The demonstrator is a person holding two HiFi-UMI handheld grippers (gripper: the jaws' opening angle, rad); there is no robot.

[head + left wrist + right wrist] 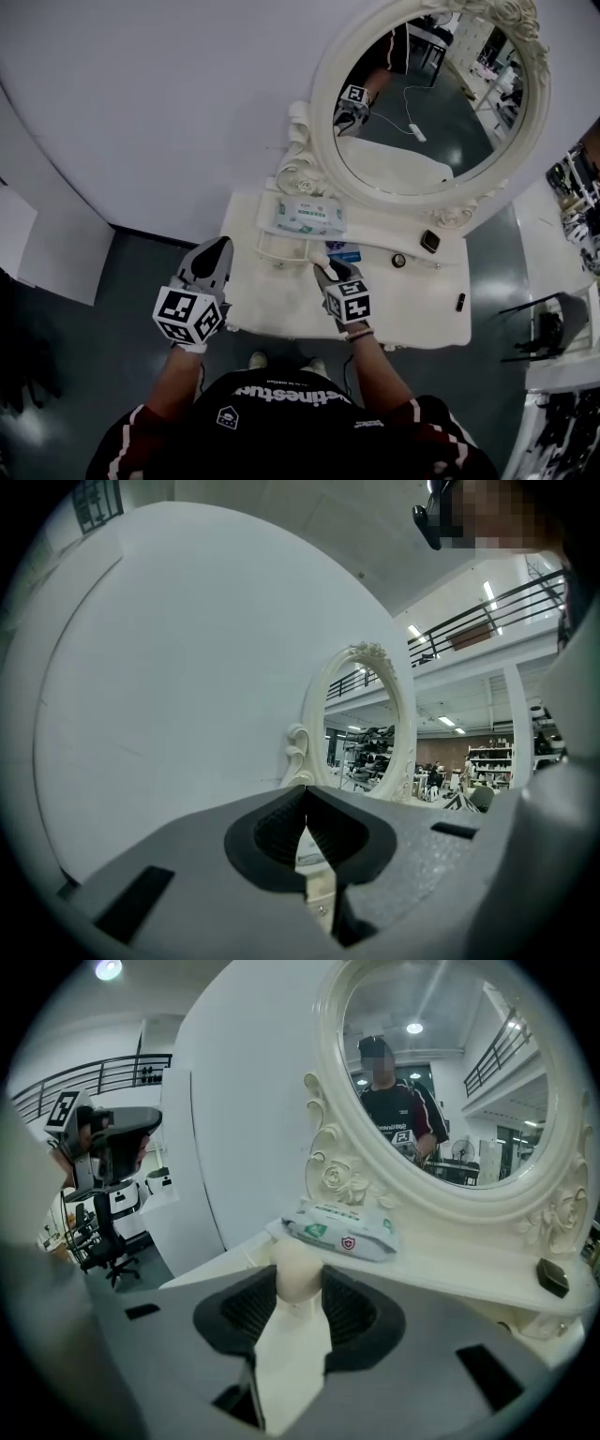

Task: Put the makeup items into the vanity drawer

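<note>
My right gripper (325, 266) is over the white vanity top (422, 309), shut on a cream tube with a rounded cap (298, 1283). The tube stands upright between the pads, cap toward the mirror. Just ahead of it is what looks like a small pulled-out drawer (277, 249) under the raised back shelf. My left gripper (221, 246) hovers at the vanity's left edge, its jaws closed together with nothing between them (305, 796). Other items lie on the top: a blue one (344, 252), a small round one (398, 261), a black compact (429, 241) and a dark stick (460, 302).
A pack of wet wipes (309, 217) lies on the back shelf, below the oval ornate mirror (427, 103). A white wall (141, 112) stands behind and to the left. The vanity's front edge is near the person's body; grey floor lies on both sides.
</note>
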